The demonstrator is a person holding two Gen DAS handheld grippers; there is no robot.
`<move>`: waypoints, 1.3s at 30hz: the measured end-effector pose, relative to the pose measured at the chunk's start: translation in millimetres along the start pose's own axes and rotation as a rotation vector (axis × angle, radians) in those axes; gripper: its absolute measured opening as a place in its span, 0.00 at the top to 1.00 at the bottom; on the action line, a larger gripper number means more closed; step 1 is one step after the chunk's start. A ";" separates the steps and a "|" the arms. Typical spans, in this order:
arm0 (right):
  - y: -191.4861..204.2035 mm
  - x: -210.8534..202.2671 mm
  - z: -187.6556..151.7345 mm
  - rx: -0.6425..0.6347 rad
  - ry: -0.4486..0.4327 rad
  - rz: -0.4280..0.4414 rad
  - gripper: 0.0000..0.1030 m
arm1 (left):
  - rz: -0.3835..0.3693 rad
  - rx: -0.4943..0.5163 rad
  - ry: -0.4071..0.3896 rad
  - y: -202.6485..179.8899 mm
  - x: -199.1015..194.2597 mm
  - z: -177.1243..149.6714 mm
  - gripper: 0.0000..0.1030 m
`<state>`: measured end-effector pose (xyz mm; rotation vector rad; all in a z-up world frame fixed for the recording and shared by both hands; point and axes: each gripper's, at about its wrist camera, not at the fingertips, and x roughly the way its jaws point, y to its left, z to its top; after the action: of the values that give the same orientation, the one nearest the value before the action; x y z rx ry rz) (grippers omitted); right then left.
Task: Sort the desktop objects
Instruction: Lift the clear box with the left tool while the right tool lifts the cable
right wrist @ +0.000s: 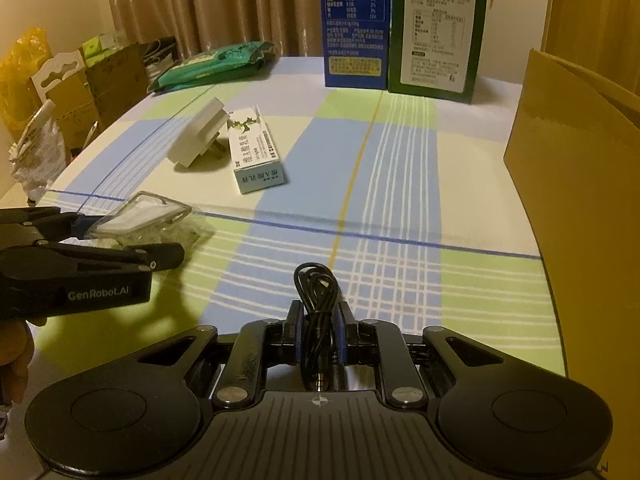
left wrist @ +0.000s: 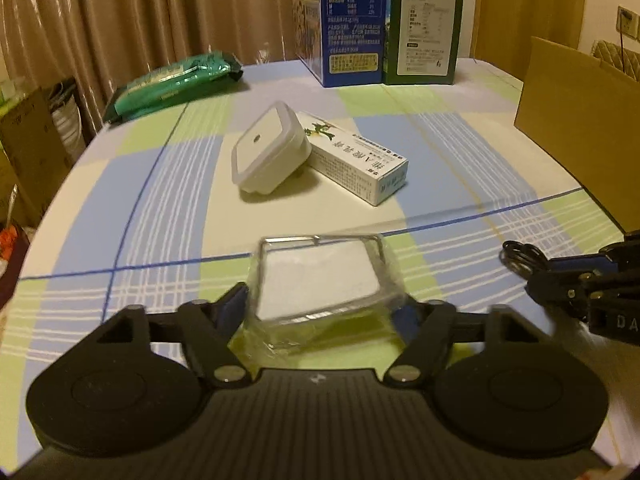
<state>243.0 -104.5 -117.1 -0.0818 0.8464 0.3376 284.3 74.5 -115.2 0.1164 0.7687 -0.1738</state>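
Two loads worry me; my left gripper (left wrist: 320, 312) clamps the clear plastic box (left wrist: 318, 280) just above the checked tablecloth (left wrist: 440, 152), slippery wrap could let it slide; my right gripper (right wrist: 318, 332) pinches the coiled black cable (right wrist: 318, 300), whose loops might snag.

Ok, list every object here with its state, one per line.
left gripper: closed on the clear box
clear box: held, plastic-wrapped
right gripper: shut on the black cable
black cable: coiled, held
white plug: lying tilted against the carton
carton: lying flat
blue box: upright
green box: upright
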 end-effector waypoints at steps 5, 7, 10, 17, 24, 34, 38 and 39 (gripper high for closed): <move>3.9 1.9 -2.7 -0.032 -0.009 -0.006 0.76 | -0.007 -0.002 0.000 -0.6 -1.3 1.0 0.41; 5.3 3.2 -3.4 -0.042 -0.015 -0.008 0.69 | -0.007 0.005 0.000 -1.0 -1.3 0.6 0.39; 6.9 6.4 -3.9 -0.067 -0.033 -0.021 0.68 | 0.011 0.012 -0.009 -1.4 -0.1 -1.0 0.24; 9.0 10.0 -3.6 -0.078 -0.052 -0.035 0.69 | 0.007 0.002 -0.032 0.5 6.4 -0.8 0.24; 12.1 9.1 -4.3 -0.085 -0.051 -0.030 0.82 | 0.012 -0.016 -0.041 -1.7 7.7 1.5 0.38; 6.1 -7.2 -1.4 -0.048 -0.075 -0.047 0.83 | -0.001 -0.033 -0.014 -4.1 -12.6 5.0 0.39; 2.6 -21.7 -4.5 -0.017 -0.089 -0.042 0.83 | -0.007 -0.035 -0.030 -8.0 -28.0 8.5 0.39; 2.1 -25.3 -7.1 -0.012 -0.089 -0.043 0.83 | -0.007 -0.031 -0.034 -9.5 -31.4 9.2 0.39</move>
<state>221.7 -110.5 -102.8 -0.0958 0.7534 0.3039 266.5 67.2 -87.1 0.0806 0.7381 -0.1702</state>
